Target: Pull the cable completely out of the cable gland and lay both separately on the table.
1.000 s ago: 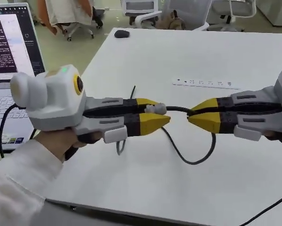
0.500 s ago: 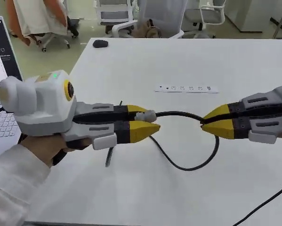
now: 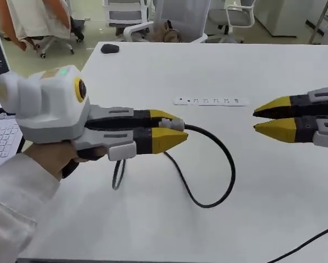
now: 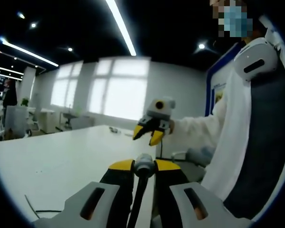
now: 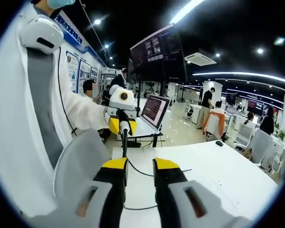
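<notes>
The left gripper [image 3: 181,129] pinches the gland [image 3: 172,124] over the table [image 3: 153,71], on the near side of the power strip [image 3: 210,101]. The gland lies level, its nose toward the right gripper [image 3: 255,121]. The cable [image 3: 233,172] leaves that nose and loops down, nearer than the strip. The right gripper's jaws are spread, off the strip's right end.

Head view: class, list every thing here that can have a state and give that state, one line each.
Left gripper: jaws shut on the cable gland.
Right gripper: jaws open, holding nothing.
Cable gland: held off the table, with the cable threaded through it.
Cable: not pulled out, looping onto the table.
Laptop: open.
Power strip: lying flat on the table.
</notes>
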A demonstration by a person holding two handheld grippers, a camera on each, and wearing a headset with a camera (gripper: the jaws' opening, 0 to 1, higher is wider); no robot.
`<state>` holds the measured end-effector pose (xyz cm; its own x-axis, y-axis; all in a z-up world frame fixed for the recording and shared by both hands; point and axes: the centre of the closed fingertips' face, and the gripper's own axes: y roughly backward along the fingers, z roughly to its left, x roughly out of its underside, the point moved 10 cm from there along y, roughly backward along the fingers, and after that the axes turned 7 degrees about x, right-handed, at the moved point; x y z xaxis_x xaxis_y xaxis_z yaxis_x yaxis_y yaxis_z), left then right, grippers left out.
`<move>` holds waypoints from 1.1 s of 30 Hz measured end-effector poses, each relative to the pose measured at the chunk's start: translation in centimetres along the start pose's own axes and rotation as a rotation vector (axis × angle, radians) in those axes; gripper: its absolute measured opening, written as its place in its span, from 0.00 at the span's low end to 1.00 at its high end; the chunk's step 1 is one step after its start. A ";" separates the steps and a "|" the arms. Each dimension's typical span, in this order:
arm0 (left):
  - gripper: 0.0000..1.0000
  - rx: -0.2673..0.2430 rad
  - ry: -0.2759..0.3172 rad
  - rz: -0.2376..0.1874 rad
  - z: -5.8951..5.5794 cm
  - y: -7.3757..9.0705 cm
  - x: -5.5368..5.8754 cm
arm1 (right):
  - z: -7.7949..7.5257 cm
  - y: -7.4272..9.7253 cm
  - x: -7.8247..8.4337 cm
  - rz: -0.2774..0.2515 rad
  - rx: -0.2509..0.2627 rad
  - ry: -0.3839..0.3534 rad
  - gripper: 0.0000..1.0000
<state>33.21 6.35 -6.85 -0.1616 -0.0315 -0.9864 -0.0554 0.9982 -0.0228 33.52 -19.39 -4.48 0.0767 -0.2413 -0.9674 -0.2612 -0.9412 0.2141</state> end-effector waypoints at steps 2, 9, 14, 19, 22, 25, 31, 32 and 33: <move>0.17 0.002 0.001 0.001 0.1 -0.3 -0.1 | 0.5 -1.4 -0.4 -0.017 -0.044 -0.019 0.22; 0.18 0.010 -0.001 0.022 0.2 -1.3 -0.1 | 1.2 -5.5 -0.3 -0.025 -0.113 -0.001 0.20; 0.18 0.000 -0.002 0.027 0.3 -1.2 0.0 | 0.9 -6.1 0.1 -0.058 -0.125 -0.021 0.11; 0.18 -0.006 -0.001 0.031 0.4 -1.0 0.0 | 0.7 -6.3 0.3 -0.063 -0.125 -0.025 0.09; 0.17 -0.010 0.004 0.028 0.7 -0.9 0.1 | 0.4 -6.4 0.4 -0.061 -0.125 -0.040 0.08; 0.18 -0.040 -0.002 0.030 1.1 -0.8 0.4 | 0.3 -6.3 0.7 -0.055 -0.140 -0.039 0.04; 0.18 -0.029 0.009 0.036 1.2 -0.2 1.3 | 0.4 -5.8 1.6 -0.033 -0.132 -0.052 0.03; 0.18 -0.032 0.015 0.039 1.3 -0.1 1.5 | 0.4 -5.7 1.9 -0.025 -0.129 -0.042 0.03; 0.18 -0.035 0.018 0.042 1.4 0.0 1.8 | 0.3 -5.6 2.2 -0.019 -0.127 -0.040 0.03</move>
<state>34.26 6.37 -8.82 -0.1823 0.0093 -0.9832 -0.0830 0.9962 0.0248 34.84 -14.60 -7.82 0.0417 -0.2157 -0.9756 -0.1363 -0.9685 0.2083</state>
